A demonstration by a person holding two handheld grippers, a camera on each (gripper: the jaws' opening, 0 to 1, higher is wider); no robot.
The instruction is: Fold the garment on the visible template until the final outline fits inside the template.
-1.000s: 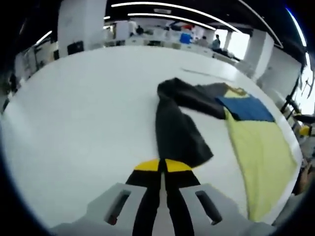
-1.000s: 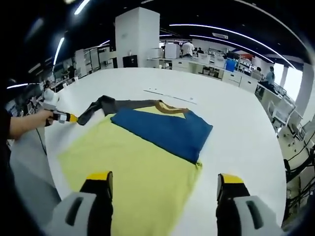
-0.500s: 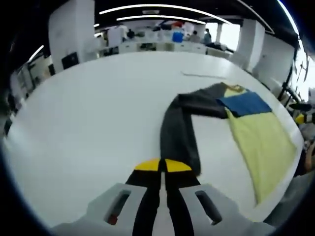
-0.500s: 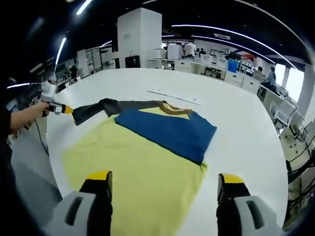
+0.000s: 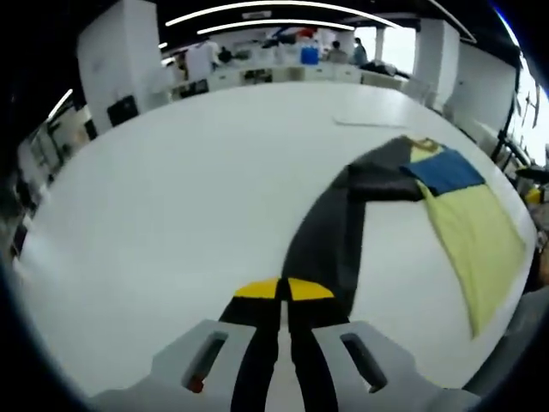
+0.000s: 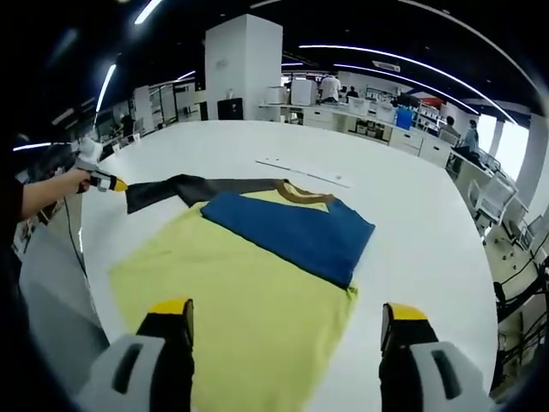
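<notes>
Your left claw point(image 5: 283, 289) is clenching the garment's point(image 6: 249, 283) soft dark sleeve point(image 5: 330, 236), stretching it flat toward the matte white surface's point(image 5: 171, 189) edge. Your right claw point(image 6: 287, 319) is hovering released over yellow-and-blue fabric.

Wide white bench point(image 6: 412, 215), and the garment point(image 6: 257, 275) is the one big thing lying on it. Beyond its collar there's bare bench, apart from a thin pale strip point(image 6: 302, 172) lying flat, near the collar but not touching. On the blue sleeve's side, open surface runs to the bench edge. On the other side the dark sleeve point(image 5: 330, 236) stretches out taut and low, barring that stretch, its cuff pinched in the left tool point(image 5: 283, 290). The right tool point(image 6: 279, 313) hangs over the yellow hem, jaws spread wide. Desks and people stand well beyond the bench.
</notes>
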